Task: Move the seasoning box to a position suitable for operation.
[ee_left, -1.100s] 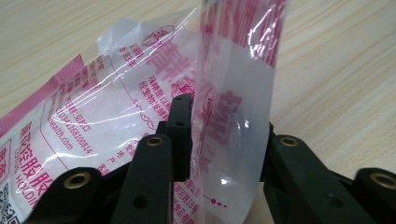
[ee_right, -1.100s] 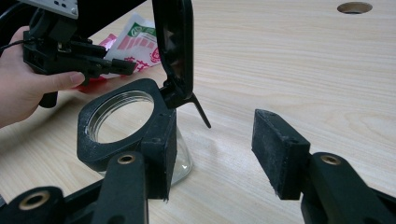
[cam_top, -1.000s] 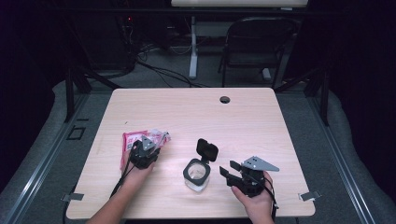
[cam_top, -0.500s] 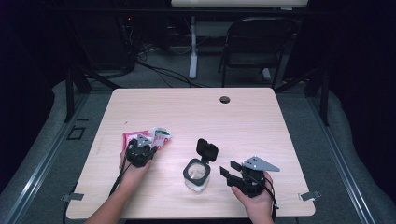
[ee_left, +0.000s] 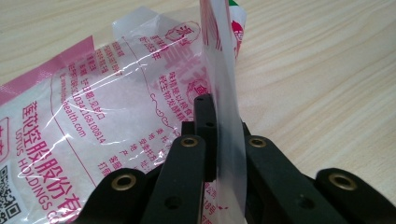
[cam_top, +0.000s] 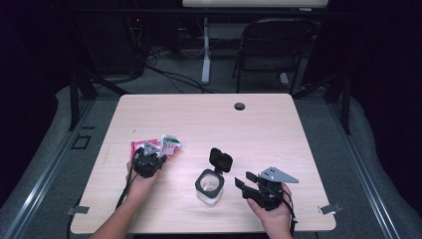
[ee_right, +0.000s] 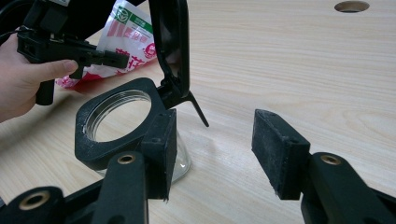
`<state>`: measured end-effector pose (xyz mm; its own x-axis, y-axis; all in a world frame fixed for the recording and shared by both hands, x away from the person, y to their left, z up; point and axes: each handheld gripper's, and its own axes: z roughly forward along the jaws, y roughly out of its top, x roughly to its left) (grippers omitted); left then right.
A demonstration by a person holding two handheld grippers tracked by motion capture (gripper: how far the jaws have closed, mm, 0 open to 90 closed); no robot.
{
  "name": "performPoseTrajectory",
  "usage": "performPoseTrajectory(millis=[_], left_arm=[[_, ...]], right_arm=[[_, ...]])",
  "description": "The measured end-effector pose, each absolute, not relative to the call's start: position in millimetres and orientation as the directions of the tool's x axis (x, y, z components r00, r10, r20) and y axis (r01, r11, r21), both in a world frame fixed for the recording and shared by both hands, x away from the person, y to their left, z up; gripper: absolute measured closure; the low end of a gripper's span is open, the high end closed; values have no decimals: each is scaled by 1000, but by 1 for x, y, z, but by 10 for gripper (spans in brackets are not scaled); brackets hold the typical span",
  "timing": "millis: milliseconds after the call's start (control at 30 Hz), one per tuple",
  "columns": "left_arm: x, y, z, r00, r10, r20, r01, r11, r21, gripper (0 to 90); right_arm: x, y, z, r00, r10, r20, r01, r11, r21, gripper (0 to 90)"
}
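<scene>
jaws clamped on packet (ee_left: pixel 140 98) edge | right gripper (ee_right: pixel 210 154) jaws apart beside jar (ee_right: pixel 126 126)

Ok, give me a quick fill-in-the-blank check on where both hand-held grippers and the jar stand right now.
1. The left hand-held gripper is shut on the edge of the ____.
2. The glass jar has its black lid flipped ____.
3. The right hand-held gripper has its jaws ____, holding nothing.

Missing words: plastic packet; open; open

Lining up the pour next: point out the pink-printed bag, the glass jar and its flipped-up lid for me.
bag (ee_left: pixel 116 107), left gripper view, on its printed front panel.
jar (ee_right: pixel 95 135), right gripper view, on its black collar.
lid (cam_top: pixel 220 160), high view, on the raised black flap.
</scene>
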<state>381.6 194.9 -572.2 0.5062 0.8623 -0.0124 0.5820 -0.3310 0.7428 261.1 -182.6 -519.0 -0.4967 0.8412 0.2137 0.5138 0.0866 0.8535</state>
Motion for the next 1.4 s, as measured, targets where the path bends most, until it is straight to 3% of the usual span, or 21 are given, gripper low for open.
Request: performPoseTrajectory(millis=[733,1133,1400], left_arm=[[362,225,-533,466,883,-49,540,-240,807,900],[350,242,-504,446,895,5,478,-243,844,900],[347,269,-482,395,919,-13,444,-178,878,900]], right_arm=[[269,-173,-518,-534,820,205,497,109,861,506],[272,-168,-517,-553,808,201,492,123,862,516],[271,-166,-516,-563,806,184,470,129,873,542]])
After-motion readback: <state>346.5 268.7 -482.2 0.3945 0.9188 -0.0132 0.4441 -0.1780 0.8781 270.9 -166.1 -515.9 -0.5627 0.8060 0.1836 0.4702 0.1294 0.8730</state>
